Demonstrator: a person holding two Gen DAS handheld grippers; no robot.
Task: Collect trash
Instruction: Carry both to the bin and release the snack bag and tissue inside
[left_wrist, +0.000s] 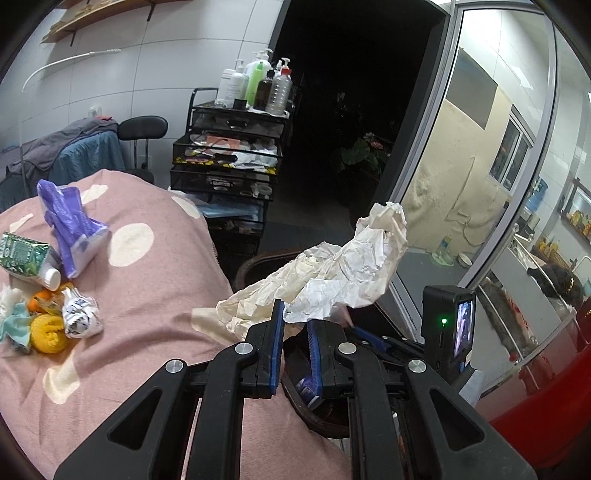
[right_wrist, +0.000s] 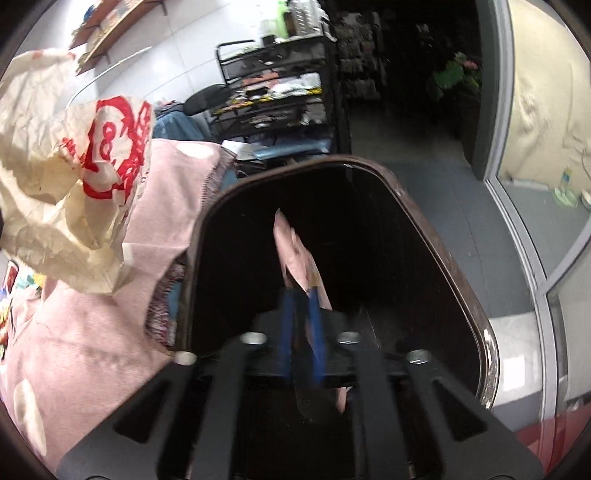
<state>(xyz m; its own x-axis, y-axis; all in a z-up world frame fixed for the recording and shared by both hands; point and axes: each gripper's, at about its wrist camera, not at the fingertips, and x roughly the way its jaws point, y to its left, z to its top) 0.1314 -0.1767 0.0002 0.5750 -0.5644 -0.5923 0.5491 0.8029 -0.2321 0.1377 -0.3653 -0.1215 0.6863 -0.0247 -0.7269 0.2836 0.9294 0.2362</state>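
Note:
In the left wrist view my left gripper (left_wrist: 295, 314) is shut on a crumpled cream paper bag (left_wrist: 332, 273), held over the edge of the pink spotted blanket (left_wrist: 147, 295). The same bag shows its red print (right_wrist: 74, 166) at the left of the right wrist view. My right gripper (right_wrist: 301, 295) hangs over the mouth of a dark brown bin (right_wrist: 424, 206). Its blue pads stand slightly apart, and a pink wrapper (right_wrist: 295, 251) lies loose between them, pointing down into the bin. On the blanket lies more trash: a purple pack (left_wrist: 70, 225), a green carton (left_wrist: 26, 254) and a crumpled printed paper (left_wrist: 81, 314).
A black mesh cart (left_wrist: 229, 155) topped with bottles stands behind the bed, with a black chair (left_wrist: 142, 127) to its left. A glass door (left_wrist: 480, 184) runs along the right. A red object (left_wrist: 535, 406) sits at the lower right. The right gripper's camera unit (left_wrist: 448, 325) is close beside my left gripper.

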